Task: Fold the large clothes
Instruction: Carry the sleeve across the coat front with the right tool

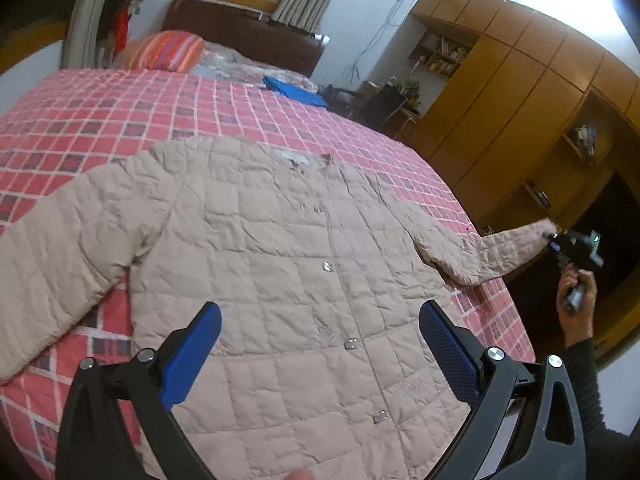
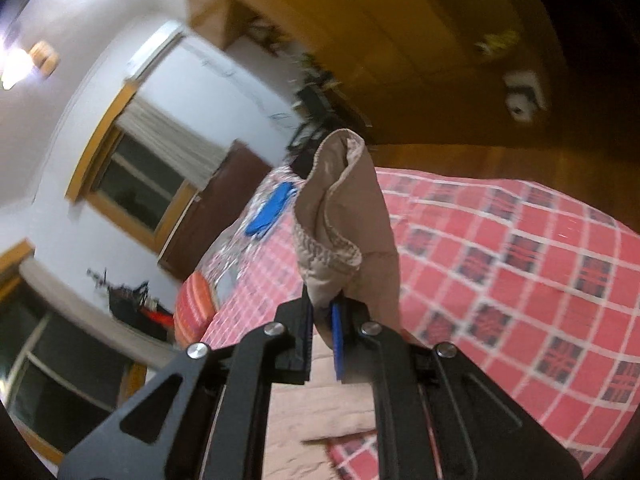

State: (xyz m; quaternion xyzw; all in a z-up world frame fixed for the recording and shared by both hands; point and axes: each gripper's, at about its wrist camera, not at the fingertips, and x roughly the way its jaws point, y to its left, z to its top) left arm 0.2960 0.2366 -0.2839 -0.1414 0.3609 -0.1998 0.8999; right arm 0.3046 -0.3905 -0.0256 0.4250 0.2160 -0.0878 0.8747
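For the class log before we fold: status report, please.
Left gripper open, above beige quilted jacket lying flat on red checked bedspread. Right gripper shut on sleeve cuff, lifted. Nothing in the way.

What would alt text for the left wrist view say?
A beige quilted jacket lies spread front-up on a red checked bedspread, the open left gripper above its hem. The right gripper pinches one sleeve cuff beyond the bed's edge.

Bed (image 1: 280, 120), red checked cover; beige quilted jacket (image 1: 280, 260) spread flat; striped pillow (image 1: 168, 50)
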